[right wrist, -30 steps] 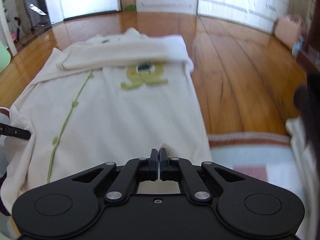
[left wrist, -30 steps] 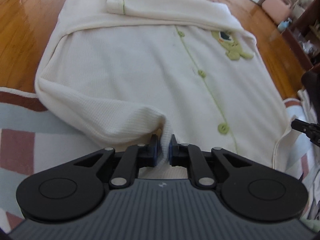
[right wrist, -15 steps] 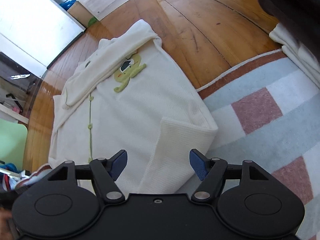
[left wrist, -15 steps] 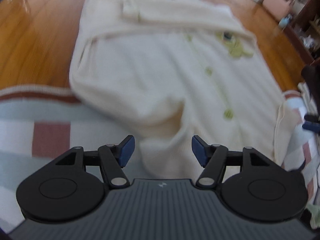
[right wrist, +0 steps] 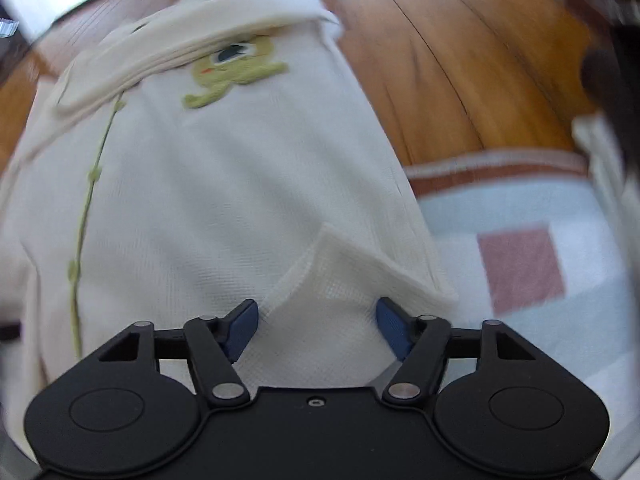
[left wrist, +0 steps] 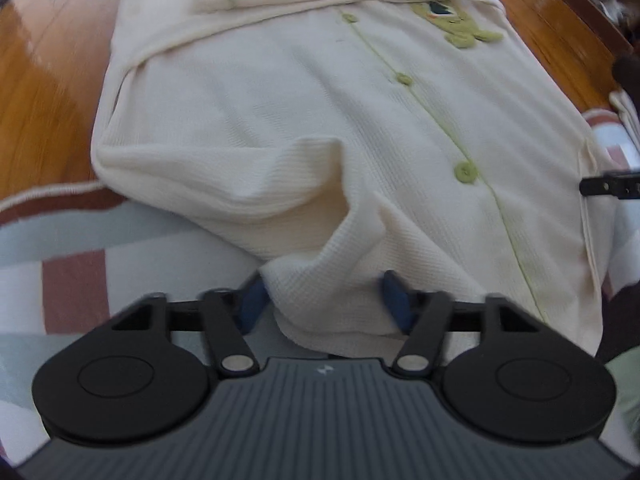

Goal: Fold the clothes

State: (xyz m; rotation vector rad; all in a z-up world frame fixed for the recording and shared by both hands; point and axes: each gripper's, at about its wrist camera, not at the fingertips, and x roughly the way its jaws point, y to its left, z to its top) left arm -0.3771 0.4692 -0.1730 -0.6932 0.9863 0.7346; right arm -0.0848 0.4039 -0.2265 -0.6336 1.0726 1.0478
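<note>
A cream waffle-knit cardigan with green buttons [left wrist: 320, 128] lies across wood floor and checked rug, sleeves folded. Both tools, left tool [left wrist: 324, 300] and right tool [right wrist: 318, 328], angle downward, jaws closing around bottom hem corners at lower centre.

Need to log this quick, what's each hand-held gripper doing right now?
Left hand-held gripper: jaws apart, closing around the cardigan hem.
Right hand-held gripper: jaws apart, closing around a folded hem corner.

Bright daylight, motion blur, fisheye warp
</note>
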